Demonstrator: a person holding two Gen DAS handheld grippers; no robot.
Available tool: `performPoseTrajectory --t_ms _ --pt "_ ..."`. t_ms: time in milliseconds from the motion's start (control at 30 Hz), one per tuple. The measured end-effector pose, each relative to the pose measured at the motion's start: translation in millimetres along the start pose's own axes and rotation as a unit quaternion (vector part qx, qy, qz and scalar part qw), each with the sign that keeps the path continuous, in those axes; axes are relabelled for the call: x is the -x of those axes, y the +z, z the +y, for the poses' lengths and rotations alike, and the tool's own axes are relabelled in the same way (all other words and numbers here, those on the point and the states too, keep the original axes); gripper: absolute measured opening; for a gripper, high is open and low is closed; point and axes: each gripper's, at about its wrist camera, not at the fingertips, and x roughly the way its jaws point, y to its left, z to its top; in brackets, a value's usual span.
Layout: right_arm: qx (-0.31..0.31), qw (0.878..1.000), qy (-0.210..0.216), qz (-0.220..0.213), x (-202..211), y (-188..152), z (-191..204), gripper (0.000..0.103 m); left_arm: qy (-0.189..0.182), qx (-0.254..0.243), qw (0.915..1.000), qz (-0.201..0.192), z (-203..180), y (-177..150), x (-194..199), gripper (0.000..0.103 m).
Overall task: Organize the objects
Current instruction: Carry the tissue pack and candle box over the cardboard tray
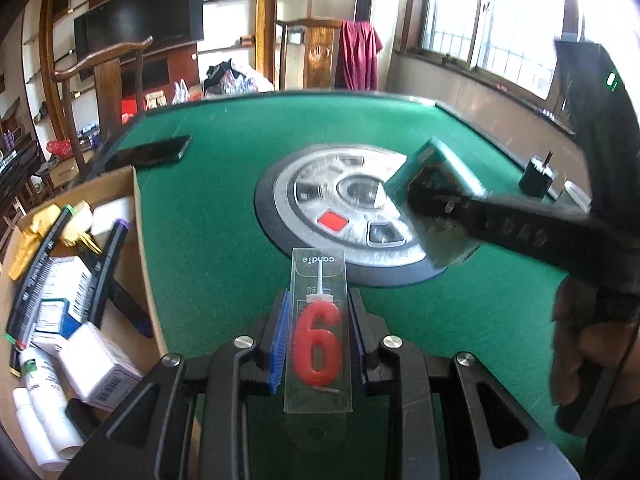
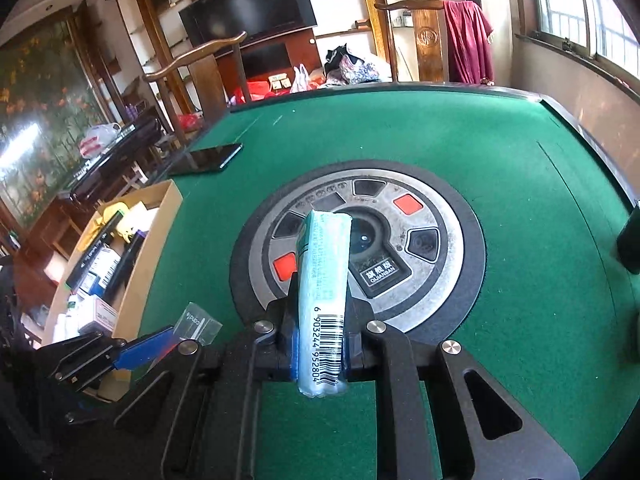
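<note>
My left gripper (image 1: pixel 318 336) is shut on a clear plastic candle pack (image 1: pixel 319 332) with a red number-6 candle inside, held above the green table (image 1: pixel 224 208). My right gripper (image 2: pixel 322 344) is shut on a pale teal tissue pack (image 2: pixel 324 304) with a barcode, held above the table's round silver centre panel (image 2: pixel 424 236). In the left wrist view the right gripper (image 1: pixel 436 204) and tissue pack (image 1: pixel 434 184) sit to the right. In the right wrist view the left gripper (image 2: pixel 160 344) with the candle pack (image 2: pixel 198 322) is at lower left, by the cardboard box (image 2: pixel 136 280).
The cardboard box (image 1: pixel 138 240) at the table's left edge holds markers, small cartons and white bottles. A black phone (image 1: pixel 154 152) lies on the far left of the felt. A small black object (image 1: pixel 536 176) stands at the right edge. Wooden chairs stand behind the table.
</note>
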Motion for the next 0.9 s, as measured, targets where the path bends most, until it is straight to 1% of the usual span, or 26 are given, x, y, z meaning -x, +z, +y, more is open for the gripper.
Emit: performPoseTrajectory --t_ms 167,267,467,633,733,900 --pt "-0.004 1.0 0.018 -0.006 4 0 8 0.013 0.002 0.022 0.9993 -0.032 15 11 24 0.027" --pt "-0.004 0.999 0.035 -0.017 9 0 21 0.013 0.006 0.041 0.9979 -0.051 31 18 39 0.027" --pt "-0.001 0.996 0.08 -0.028 18 -4 58 0.013 0.036 0.081 0.9934 -0.073 70 28 54 0.027" --pt "-0.001 0.993 0.113 -0.018 16 -13 87 0.014 0.068 0.127 0.9868 -0.074 121 29 60 0.027" --pt "0.009 0.991 0.135 -0.008 13 -19 109 0.014 0.085 0.157 0.9818 -0.066 151 28 57 0.027" --pt "0.037 0.986 0.164 0.008 7 -32 147 0.013 0.108 0.189 0.975 -0.044 190 22 45 0.027"
